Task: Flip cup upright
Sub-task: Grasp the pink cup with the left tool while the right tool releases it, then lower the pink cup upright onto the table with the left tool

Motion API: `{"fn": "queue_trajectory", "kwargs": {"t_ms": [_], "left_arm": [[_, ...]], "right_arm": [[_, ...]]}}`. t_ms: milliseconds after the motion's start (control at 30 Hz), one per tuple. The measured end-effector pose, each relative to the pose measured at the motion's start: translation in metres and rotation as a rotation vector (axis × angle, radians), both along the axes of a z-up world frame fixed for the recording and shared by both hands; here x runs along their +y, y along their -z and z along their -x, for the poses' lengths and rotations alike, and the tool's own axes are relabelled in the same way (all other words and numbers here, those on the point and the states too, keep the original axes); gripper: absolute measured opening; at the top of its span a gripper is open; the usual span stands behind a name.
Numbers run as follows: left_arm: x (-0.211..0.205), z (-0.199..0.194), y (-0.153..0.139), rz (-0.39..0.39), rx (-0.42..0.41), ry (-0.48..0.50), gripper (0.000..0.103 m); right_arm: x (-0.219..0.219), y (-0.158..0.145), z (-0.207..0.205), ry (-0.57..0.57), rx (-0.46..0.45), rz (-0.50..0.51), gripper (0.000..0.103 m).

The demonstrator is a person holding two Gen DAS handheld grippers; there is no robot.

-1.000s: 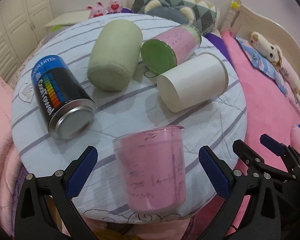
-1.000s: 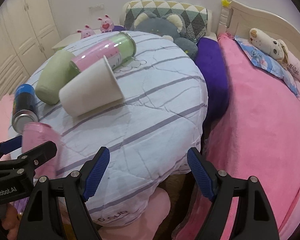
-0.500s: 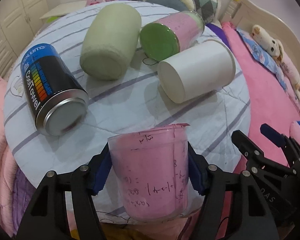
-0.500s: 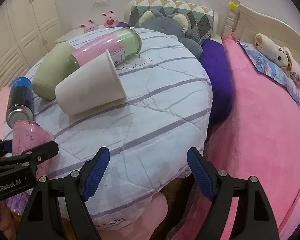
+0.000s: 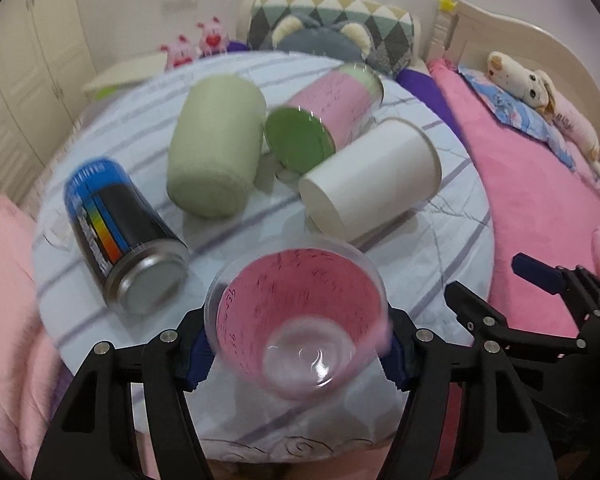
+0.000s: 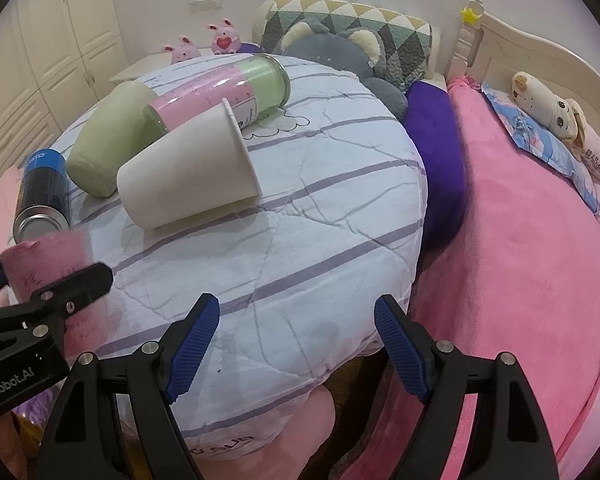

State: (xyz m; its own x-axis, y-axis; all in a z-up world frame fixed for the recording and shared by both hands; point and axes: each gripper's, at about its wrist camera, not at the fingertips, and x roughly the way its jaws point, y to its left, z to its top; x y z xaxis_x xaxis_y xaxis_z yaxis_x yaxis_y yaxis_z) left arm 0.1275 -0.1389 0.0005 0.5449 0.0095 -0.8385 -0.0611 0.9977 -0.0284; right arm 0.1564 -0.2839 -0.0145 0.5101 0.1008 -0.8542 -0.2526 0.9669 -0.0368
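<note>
Left wrist view: the left gripper (image 5: 298, 350) held the pink cup (image 5: 298, 322), its jaws pinching the cup's sides. The cup hung just above the near edge of a round worktop (image 5: 440, 240) covered in a striped quilt. Its open mouth tilted up and back toward the camera, showing the clear base inside, so its long axis leaned rather than stood vertical. Further back on the worktop lay a white paper cup (image 5: 370, 186), a green-lidded jar (image 5: 324, 120), a pale green cup (image 5: 216, 148) and a blue and black can (image 5: 120, 236), all on their sides.

Right wrist view: the right gripper (image 6: 296, 348) hovered empty over the worktop's near edge, jaws spread wide, nothing between them. The pink cup (image 6: 46, 260) appeared at far left, blurred, clamped in the left gripper (image 6: 40, 312), well apart from the right one. The left hand was plainly the nearer. Judging from the tilt, the cup needed a little more rotation before being set down on its base.
</note>
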Motion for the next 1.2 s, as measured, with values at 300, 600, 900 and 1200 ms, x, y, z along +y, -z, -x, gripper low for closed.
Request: {"fn": "queue_trajectory", "kwargs": {"t_ms": [300, 600, 900, 1200], "left_arm": [[-0.002, -0.002, -0.001, -0.06, -0.031, 0.009, 0.068], [0.0, -0.008, 0.007, -0.075, -0.001, 0.001, 0.086], [0.002, -0.002, 0.007, -0.079, -0.008, 0.0, 0.086], [-0.003, 0.006, 0.003, -0.094, -0.019, 0.035, 0.086]], "right_arm": [[0.003, 0.0, 0.002, 0.002, 0.004, 0.009, 0.081], [-0.001, 0.0, 0.001, 0.025, 0.007, 0.024, 0.081], [-0.001, 0.001, 0.001, 0.025, 0.01, 0.042, 0.081], [-0.008, -0.004, 0.013, 0.058, -0.001, 0.029, 0.081]]}}
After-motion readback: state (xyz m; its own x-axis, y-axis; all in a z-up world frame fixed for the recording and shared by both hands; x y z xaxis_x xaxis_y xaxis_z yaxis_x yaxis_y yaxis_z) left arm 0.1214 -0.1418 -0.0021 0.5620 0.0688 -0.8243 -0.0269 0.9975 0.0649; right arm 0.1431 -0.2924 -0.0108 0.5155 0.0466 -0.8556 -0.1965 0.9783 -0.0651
